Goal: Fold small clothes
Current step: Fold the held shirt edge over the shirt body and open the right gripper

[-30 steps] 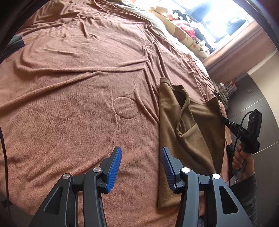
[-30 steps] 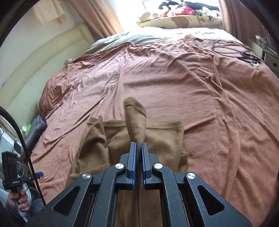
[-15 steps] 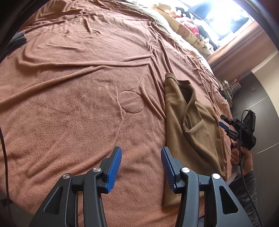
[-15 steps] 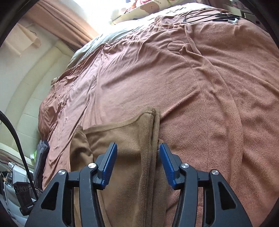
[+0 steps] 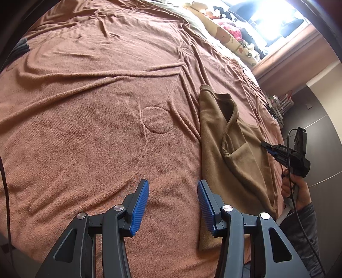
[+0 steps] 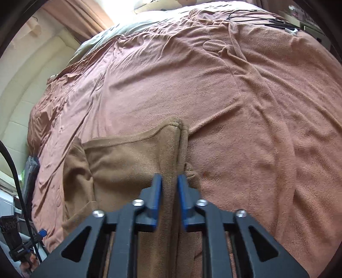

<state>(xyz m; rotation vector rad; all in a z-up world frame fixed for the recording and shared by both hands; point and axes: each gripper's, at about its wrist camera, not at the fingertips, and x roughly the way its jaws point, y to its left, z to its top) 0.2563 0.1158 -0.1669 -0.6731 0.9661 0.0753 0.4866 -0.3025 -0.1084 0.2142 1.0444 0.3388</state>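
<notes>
Olive-brown top (image 5: 215, 136) spread flat on the rust-pink bedspread (image 5: 85, 102), just right of the left gripper (image 5: 172, 205), jaws wide over bare cover. Right gripper (image 6: 169, 188) narrowed over the garment's folded edge; cloth contact hard to make out. Lower hem cut off.

This is a bedroom in a home: a wide bed (image 5: 89, 111) covered by a rumpled reddish-brown blanket (image 6: 245, 111) fills both views. Along its far edge by a bright window (image 5: 275, 19) lie a bear-print pillow (image 5: 226, 36) and soft toys (image 5: 230, 28), with brown curtains (image 6: 85, 12) and a cream padded wall panel (image 6: 23, 85) at the side. Dark wardrobe doors (image 5: 320, 136) and charging cables (image 6: 263, 20) on the blanket add to the lived-in domestic look.
</notes>
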